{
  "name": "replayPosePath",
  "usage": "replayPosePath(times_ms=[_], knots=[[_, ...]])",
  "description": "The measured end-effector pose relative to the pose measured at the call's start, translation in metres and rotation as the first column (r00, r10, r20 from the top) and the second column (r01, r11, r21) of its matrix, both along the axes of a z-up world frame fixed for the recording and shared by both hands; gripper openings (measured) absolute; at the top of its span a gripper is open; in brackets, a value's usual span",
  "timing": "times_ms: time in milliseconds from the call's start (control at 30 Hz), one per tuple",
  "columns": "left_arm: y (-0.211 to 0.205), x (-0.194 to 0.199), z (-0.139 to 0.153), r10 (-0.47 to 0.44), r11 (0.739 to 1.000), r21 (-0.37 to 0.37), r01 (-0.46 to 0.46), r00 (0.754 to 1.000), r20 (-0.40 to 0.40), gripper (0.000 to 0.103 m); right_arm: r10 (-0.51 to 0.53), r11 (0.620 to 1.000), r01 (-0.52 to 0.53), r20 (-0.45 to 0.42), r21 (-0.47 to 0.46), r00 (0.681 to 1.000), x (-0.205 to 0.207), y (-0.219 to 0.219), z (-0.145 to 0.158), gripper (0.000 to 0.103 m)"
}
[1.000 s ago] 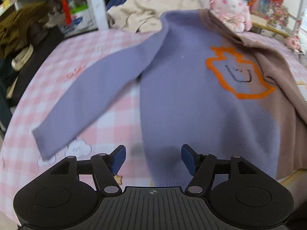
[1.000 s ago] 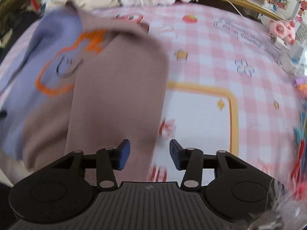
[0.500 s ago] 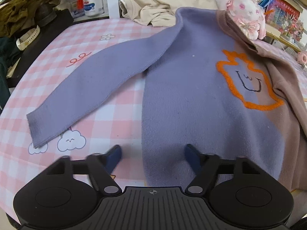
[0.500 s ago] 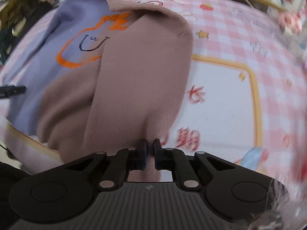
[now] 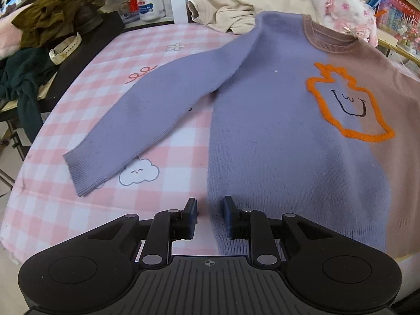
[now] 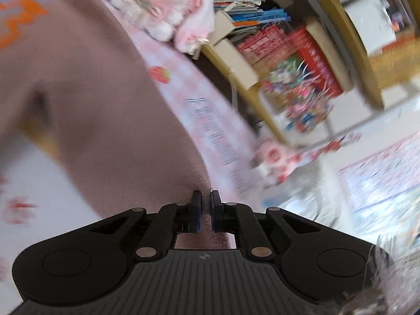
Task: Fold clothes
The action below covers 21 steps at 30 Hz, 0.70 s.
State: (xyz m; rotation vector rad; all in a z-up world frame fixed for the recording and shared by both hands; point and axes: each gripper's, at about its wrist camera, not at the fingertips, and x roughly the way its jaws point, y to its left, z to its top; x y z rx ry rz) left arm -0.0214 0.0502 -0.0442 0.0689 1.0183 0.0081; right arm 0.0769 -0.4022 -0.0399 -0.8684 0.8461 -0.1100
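A half purple, half brown sweater (image 5: 275, 136) with an orange outline motif (image 5: 349, 110) lies flat on the pink checked sheet (image 5: 78, 197). Its purple sleeve (image 5: 147, 120) stretches out to the left. My left gripper (image 5: 210, 207) sits at the bottom left corner of the hem. Its jaws are closing, with the hem's edge in the gap and a clear space still between the pads. My right gripper (image 6: 206, 202) is shut on the brown sleeve (image 6: 105, 105), which runs up and left from the jaws. This view is blurred.
A cream garment (image 5: 236, 8) and a pink plush toy (image 5: 346, 13) lie past the collar. Dark clothes (image 5: 52, 15) are piled on a black stand at the left. Beyond the bed's right edge stands a shelf of books and boxes (image 6: 288, 52), near the plush toy (image 6: 168, 8).
The left jaws narrowed around the hem corner. The right gripper shut on the brown sleeve and swung it off the sweater's body toward the right, rolling as it went.
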Motion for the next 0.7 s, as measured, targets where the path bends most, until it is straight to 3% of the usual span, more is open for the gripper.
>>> replayPosePath(times_ms=[133,200,233,333,467,567,700], knots=[[-0.004,-0.001,0.001,-0.015,1.0,0.025,0.015,1.0,-0.004,0.022,-0.03,0.998,0.03,0.004,-0.049,1.0,0.038,-0.014,-0.017,0.01],[-0.006,-0.003,0.001,-0.025,0.999,0.034,0.025,1.0,-0.007,0.021,-0.05,0.998,0.051,0.015,-0.046,0.999,0.049,-0.012,-0.023,0.026],[-0.006,-0.004,0.002,-0.034,0.999,0.031,0.034,0.999,-0.009,0.02,-0.067,0.998,0.067,0.019,-0.011,0.998,0.052,-0.009,-0.022,0.037],[-0.006,-0.009,0.004,-0.059,0.998,0.01,0.059,0.998,-0.009,0.02,-0.082,0.969,0.07,0.038,0.236,0.996,0.043,0.006,-0.002,0.039],[-0.005,-0.009,0.016,-0.078,0.997,0.022,0.077,0.995,0.066,0.023,-0.012,0.836,0.021,-0.021,0.548,1.0,-0.002,0.051,0.019,0.052],[-0.001,0.012,0.024,-0.071,0.997,0.019,0.069,0.989,0.129,0.027,0.15,0.755,-0.062,-0.08,0.653,0.985,-0.046,0.101,0.017,0.058],[-0.005,0.049,0.02,-0.105,0.99,-0.073,0.117,0.983,0.151,0.027,0.266,0.763,-0.139,-0.111,0.632,0.957,-0.091,0.156,0.002,0.058]])
